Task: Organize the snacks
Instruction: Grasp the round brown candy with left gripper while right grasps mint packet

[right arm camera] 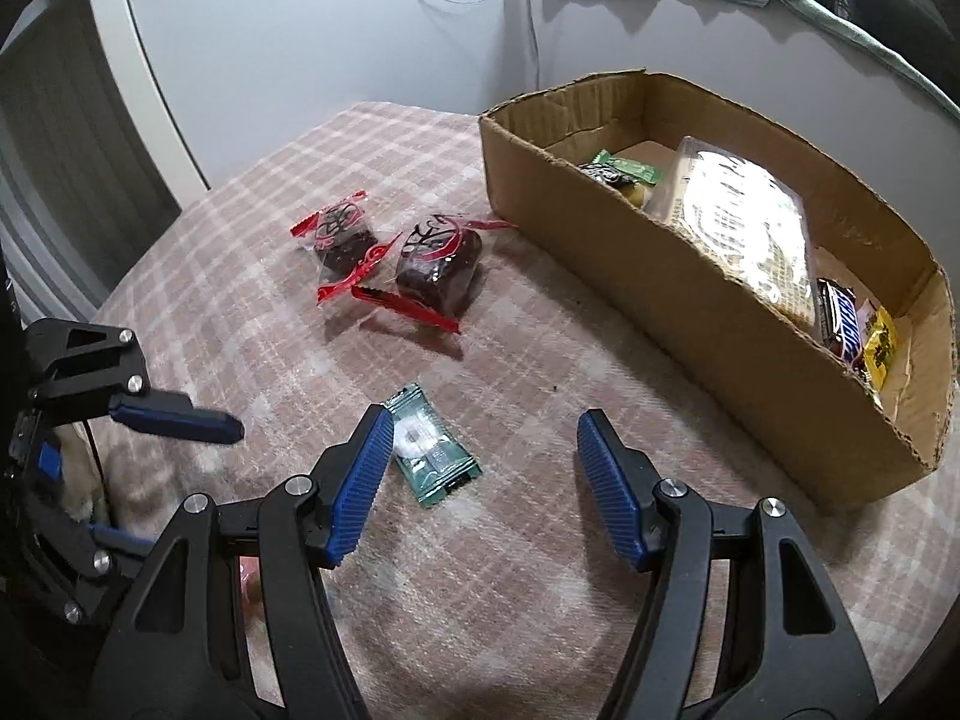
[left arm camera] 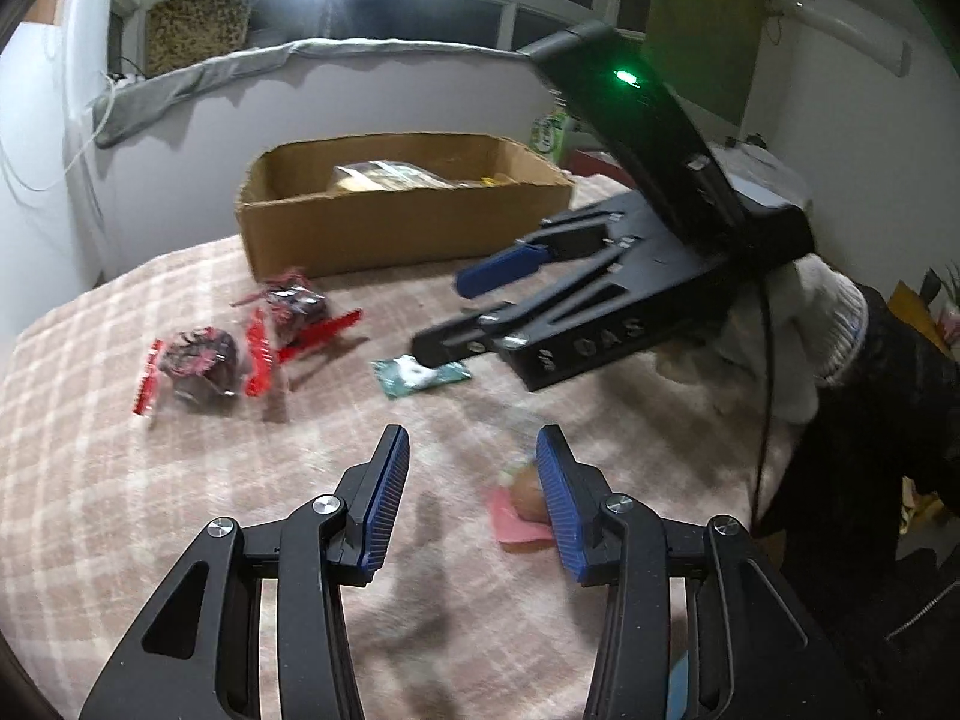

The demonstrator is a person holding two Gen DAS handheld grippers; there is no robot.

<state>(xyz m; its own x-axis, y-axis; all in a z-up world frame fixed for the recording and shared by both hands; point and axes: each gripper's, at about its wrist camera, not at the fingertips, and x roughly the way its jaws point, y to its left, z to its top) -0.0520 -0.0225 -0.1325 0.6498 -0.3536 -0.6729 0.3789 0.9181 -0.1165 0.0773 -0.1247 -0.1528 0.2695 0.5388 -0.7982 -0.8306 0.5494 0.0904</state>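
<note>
My left gripper (left arm camera: 471, 450) hangs open over the pink checked cloth (left arm camera: 150, 480). A pink-wrapped snack (left arm camera: 519, 507) lies under it, close to the right finger and partly hidden by it; the pads do not touch it. My right gripper (right arm camera: 485, 438) is open too, low over a green packet (right arm camera: 429, 453) that lies beside its left finger. In the left wrist view the right gripper (left arm camera: 441, 318) reaches in from the right, its lower finger over the green packet (left arm camera: 420, 375). Two red-wrapped brownies (right arm camera: 342, 237) (right arm camera: 438, 264) lie further out on the cloth.
A cardboard box (right arm camera: 690, 324) stands at the back right, holding a large clear cracker pack (right arm camera: 744, 228), a chocolate bar (right arm camera: 840, 318) and small packets. A white-gloved hand (left arm camera: 798, 324) holds the right gripper. The left gripper's fingers (right arm camera: 180, 417) enter the right wrist view from the left.
</note>
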